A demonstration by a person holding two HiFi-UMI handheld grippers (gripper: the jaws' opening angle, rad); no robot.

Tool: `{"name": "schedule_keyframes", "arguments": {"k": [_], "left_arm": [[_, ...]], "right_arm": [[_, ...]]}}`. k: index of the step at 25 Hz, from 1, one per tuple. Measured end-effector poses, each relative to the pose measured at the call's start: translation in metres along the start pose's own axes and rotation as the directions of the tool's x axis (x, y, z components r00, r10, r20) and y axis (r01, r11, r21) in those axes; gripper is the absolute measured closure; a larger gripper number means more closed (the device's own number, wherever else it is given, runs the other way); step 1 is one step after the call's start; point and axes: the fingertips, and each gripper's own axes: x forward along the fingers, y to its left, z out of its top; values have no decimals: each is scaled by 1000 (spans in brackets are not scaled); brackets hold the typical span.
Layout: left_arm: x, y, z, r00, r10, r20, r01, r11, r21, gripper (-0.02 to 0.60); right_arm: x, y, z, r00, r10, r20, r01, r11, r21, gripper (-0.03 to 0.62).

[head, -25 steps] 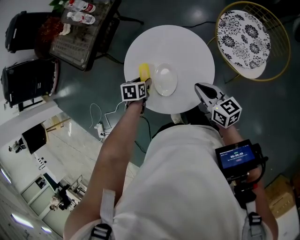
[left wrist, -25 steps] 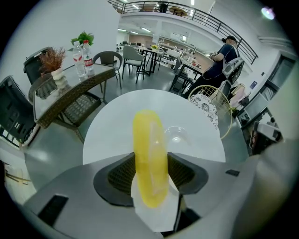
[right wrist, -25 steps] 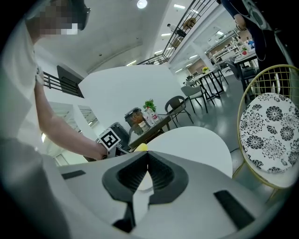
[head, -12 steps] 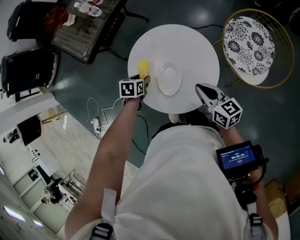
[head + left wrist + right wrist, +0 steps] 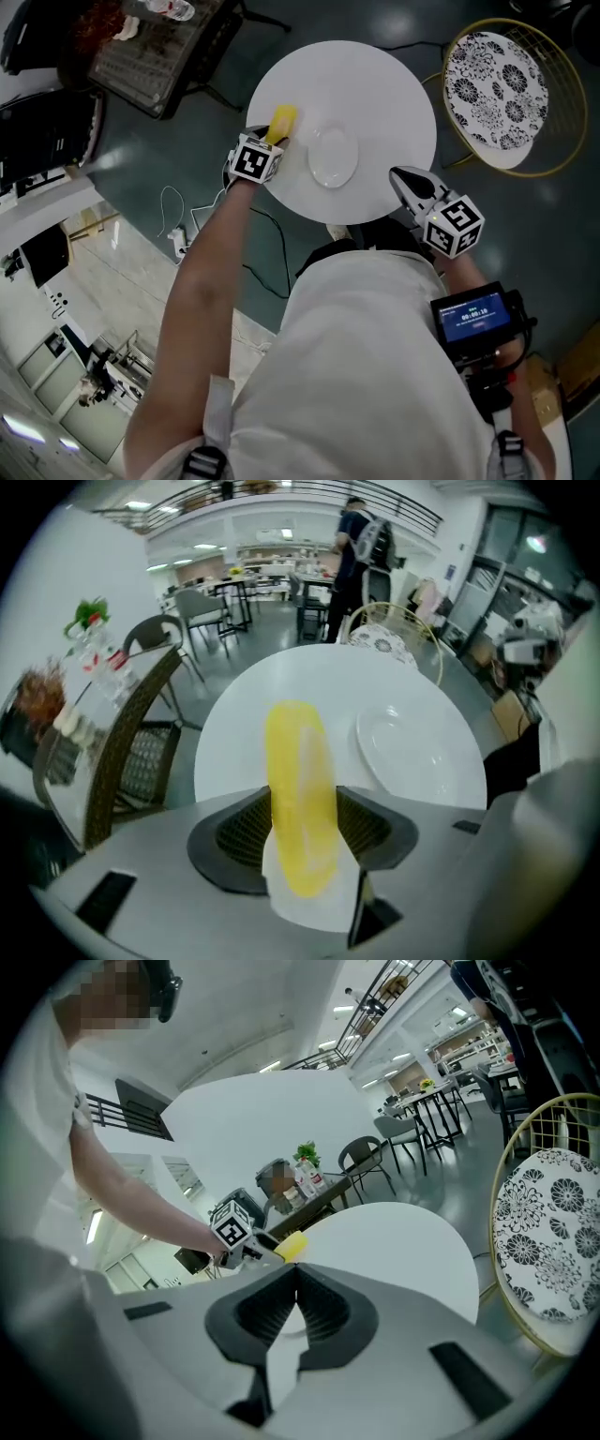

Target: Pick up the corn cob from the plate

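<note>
Corn cob (image 5: 298, 780) sat in my left gripper (image 5: 270, 141). The jaws stood wide and pressed on either side of the cob's near end, and the rest of it stuck out ahead of them. The plate (image 5: 412, 752) lay bare on the round white surface (image 5: 375, 84), just beside the cob and to its right in the left gripper view. So I judged the main part of the job done: the cob was off the plate and gripped.

From the head view the cob was over the left part of the surface, next to the plate and not above it. I could not tell whether it hung clear of the surface or touched it.

My right gripper (image 5: 296, 1288) hung by the near edge of the surface, apart from the plate, with its jaws closed together on nothing. I reckoned little was left: hold the grip firm and raise the cob plainly clear, if it was not clear already.
</note>
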Motion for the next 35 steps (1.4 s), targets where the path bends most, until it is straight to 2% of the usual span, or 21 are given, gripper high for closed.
{"name": "schedule_keyframes", "arguments": {"k": [2, 4, 10, 13, 17, 21, 25, 27, 35], "left_arm": [[6, -2, 9, 1000, -5, -20, 8, 990, 140, 365], [13, -1, 17, 999, -6, -33, 13, 975, 224, 365], [30, -1, 22, 995, -40, -87, 66, 942, 328, 364], [31, -2, 22, 993, -62, -97, 92, 931, 352, 364], [26, 0, 22, 992, -43, -118, 85, 920, 382, 364], [28, -5, 24, 995, -39, -97, 72, 929, 363, 364], [28, -4, 27, 996, -16, -89, 49, 922, 384, 362], [28, -3, 29, 996, -7, -87, 40, 922, 386, 328], [22, 1, 33, 998, 11, -64, 14, 925, 379, 325]], "right_arm": [[0, -2, -1, 1000, -1, -8, 1, 1000, 0, 586], [1, -3, -1, 1000, -3, -11, 3, 1000, -1, 586], [-2, -7, -3, 1000, -20, -9, 20, 1000, 4, 586], [-5, -11, -4, 999, -37, -7, 37, 999, 10, 586], [-5, -11, -5, 999, -32, -4, 32, 999, 8, 586], [-9, -9, -7, 1000, -31, -1, 31, 999, 9, 586], [-10, -9, -8, 1000, -25, 3, 25, 1000, 7, 586], [-12, -10, -10, 1000, -24, 2, 24, 1000, 7, 586], [-13, -9, -14, 1000, -19, 3, 19, 1000, 0, 586]]}}
